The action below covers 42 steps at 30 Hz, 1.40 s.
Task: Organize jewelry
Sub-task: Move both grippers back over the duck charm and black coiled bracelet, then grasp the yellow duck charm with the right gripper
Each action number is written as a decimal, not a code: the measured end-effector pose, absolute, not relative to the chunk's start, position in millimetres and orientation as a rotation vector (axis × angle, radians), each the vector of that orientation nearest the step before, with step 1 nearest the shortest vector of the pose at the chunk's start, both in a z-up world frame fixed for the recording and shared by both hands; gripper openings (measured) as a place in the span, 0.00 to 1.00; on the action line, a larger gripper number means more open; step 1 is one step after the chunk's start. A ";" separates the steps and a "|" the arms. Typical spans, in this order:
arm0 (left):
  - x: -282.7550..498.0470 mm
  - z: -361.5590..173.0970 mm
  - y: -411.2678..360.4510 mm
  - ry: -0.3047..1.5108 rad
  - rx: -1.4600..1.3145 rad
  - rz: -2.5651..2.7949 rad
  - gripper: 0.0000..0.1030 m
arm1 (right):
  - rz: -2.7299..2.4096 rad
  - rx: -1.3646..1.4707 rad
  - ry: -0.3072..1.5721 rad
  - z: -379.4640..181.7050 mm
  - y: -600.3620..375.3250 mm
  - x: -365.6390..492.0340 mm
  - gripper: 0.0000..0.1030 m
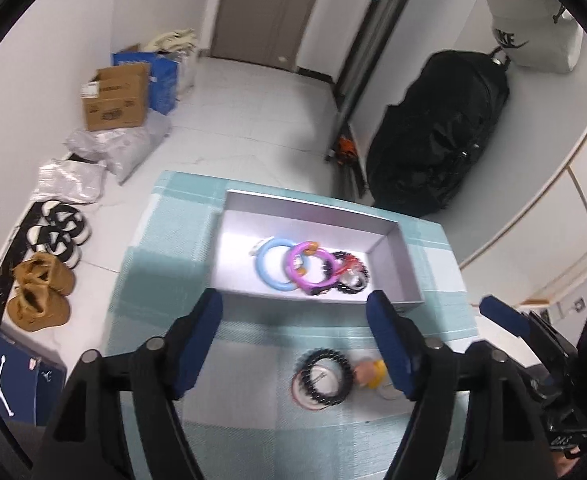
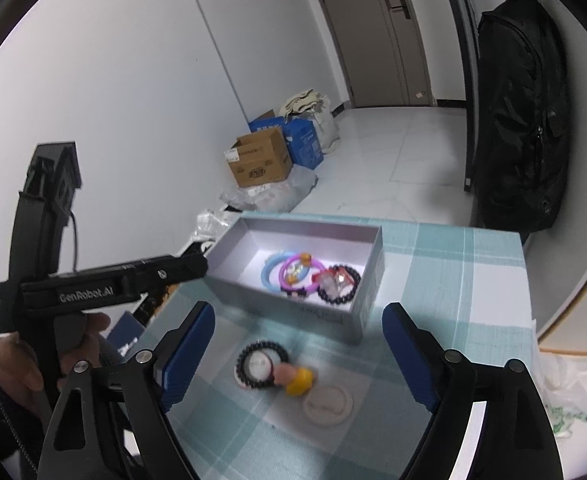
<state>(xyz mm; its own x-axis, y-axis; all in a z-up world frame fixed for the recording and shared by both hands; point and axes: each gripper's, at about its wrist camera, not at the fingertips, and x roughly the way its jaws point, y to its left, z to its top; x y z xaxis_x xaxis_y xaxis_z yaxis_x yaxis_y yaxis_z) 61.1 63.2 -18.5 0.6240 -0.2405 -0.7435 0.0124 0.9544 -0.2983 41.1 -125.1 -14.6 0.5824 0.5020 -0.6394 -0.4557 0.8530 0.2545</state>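
Observation:
A grey open box (image 1: 398, 264) (image 2: 367, 280) on the checked tablecloth holds a blue bangle (image 1: 271, 266) (image 2: 266, 276), a purple bangle (image 1: 309, 268) (image 2: 298, 276) and a black beaded bracelet (image 1: 351, 274) (image 2: 339, 288). In front of the box lie a black coiled bracelet (image 1: 323, 378) (image 2: 260, 364), a yellow and pink piece (image 1: 371, 372) (image 2: 295, 378) and a pale ring (image 2: 327, 404). My left gripper (image 1: 297, 308) is open above them. My right gripper (image 2: 299, 320) is open over the same spot. Both are empty.
The table (image 1: 165, 240) (image 2: 473, 264) ends at its far edge just behind the box. On the floor to the left stand cardboard boxes (image 1: 117, 96) (image 2: 259, 160), plastic bags and shoes (image 1: 41, 292). A black bag (image 1: 437, 132) (image 2: 521, 120) hangs at the right.

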 end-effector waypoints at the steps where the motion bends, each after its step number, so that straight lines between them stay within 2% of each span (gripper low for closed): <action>1: 57.2 -20.2 64.2 0.883 -0.278 -0.135 0.69 | 0.560 0.059 0.769 -17.7 -124.7 39.3 0.84; 11: 34.3 -47.9 62.2 0.933 -0.269 -0.106 0.70 | 0.577 -0.005 0.811 -47.3 -122.6 19.7 0.84; 26: 21.3 -67.8 56.5 0.984 -0.143 -0.043 0.70 | 0.640 0.142 0.921 -73.0 -117.4 32.3 0.82; 32: 25.2 -75.3 67.3 1.020 -0.221 -0.028 0.70 | 0.656 0.162 0.967 -82.9 -111.6 41.2 0.65; 38: 26.1 -80.8 62.1 1.043 -0.205 -0.022 0.70 | 0.646 0.156 0.981 -88.1 -110.9 44.5 0.61; 42: 26.5 -83.4 58.8 1.054 -0.186 -0.025 0.70 | 0.640 0.150 0.997 -94.3 -104.5 51.9 0.52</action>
